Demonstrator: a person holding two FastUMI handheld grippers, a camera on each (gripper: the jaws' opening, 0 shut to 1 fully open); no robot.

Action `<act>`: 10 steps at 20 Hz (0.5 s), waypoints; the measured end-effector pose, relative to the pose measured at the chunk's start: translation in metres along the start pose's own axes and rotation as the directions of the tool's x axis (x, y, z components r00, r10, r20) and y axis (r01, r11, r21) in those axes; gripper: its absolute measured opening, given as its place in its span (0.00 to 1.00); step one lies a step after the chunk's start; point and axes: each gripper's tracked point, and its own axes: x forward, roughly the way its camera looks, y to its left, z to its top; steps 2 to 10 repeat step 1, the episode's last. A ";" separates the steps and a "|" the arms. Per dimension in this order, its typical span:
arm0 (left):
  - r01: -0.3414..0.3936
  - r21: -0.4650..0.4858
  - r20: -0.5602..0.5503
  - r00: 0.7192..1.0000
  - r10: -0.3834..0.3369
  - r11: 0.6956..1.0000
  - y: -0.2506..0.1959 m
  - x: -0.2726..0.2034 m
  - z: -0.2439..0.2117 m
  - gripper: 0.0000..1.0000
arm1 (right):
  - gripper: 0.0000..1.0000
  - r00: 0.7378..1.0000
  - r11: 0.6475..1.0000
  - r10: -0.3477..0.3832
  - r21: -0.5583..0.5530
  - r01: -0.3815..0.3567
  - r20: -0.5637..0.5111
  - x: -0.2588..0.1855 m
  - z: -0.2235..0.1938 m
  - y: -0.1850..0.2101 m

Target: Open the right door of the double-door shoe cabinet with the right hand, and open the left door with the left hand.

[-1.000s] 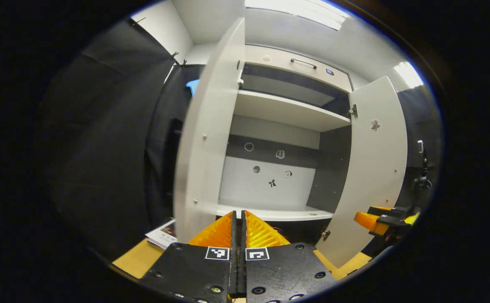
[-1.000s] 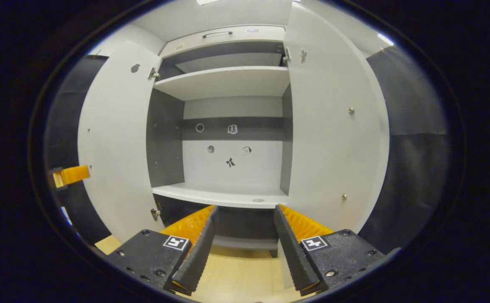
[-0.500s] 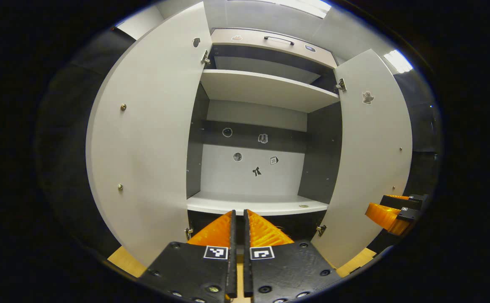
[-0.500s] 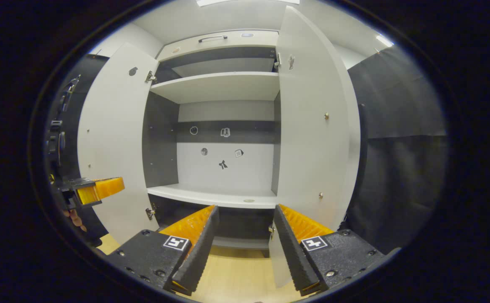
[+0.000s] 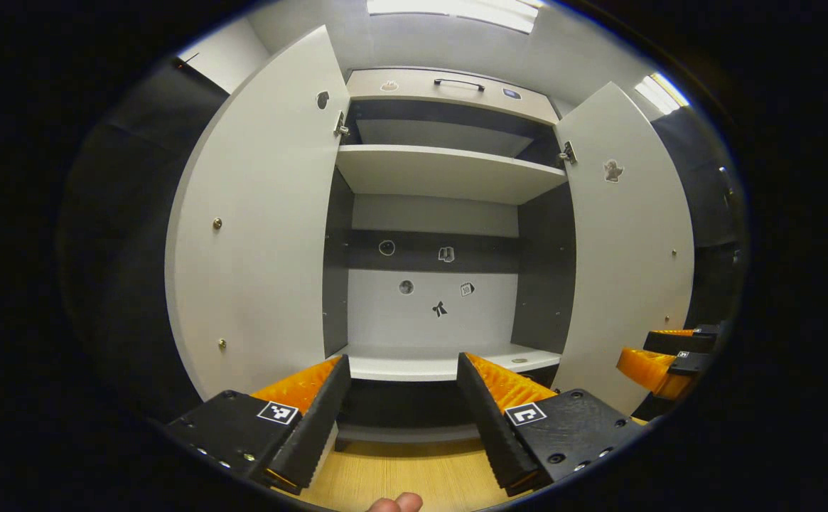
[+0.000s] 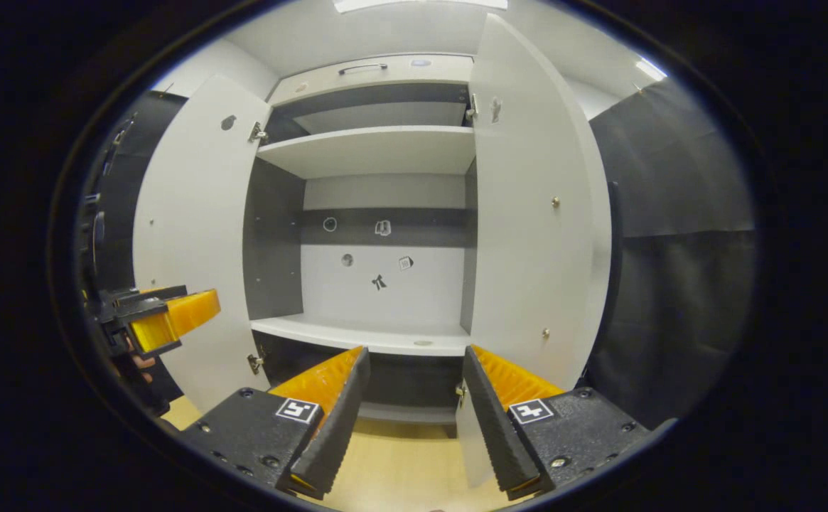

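Since half a second ago the left gripper (image 5: 403, 398) went from nearly pinched shut to spread wide, nothing between its fingers. Right gripper (image 6: 414, 398) is spread apart too, gripping nothing. Both sit back from the white double-door shoe cabinet (image 5: 449, 171), which stands straight ahead on the light wooden floor (image 6: 399, 469). Its left door (image 5: 264, 213) and right door (image 6: 527, 213) are both swung wide, showing white shelves (image 6: 374, 149) and small stickers (image 5: 440, 308) on the back panel.
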 end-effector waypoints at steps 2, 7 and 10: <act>-0.008 0.007 -0.009 1.000 0.008 1.000 0.001 -0.001 -0.002 0.90 | 0.83 1.000 1.000 -0.005 -0.005 0.005 0.000 0.000 0.001 0.000; -0.008 0.007 -0.009 1.000 0.008 1.000 0.001 -0.001 -0.002 0.90 | 0.83 1.000 1.000 -0.005 -0.005 0.005 0.000 0.000 0.001 0.000; -0.008 0.007 -0.009 1.000 0.008 1.000 0.001 -0.001 -0.002 0.90 | 0.83 1.000 1.000 -0.005 -0.005 0.005 0.000 0.000 0.001 0.000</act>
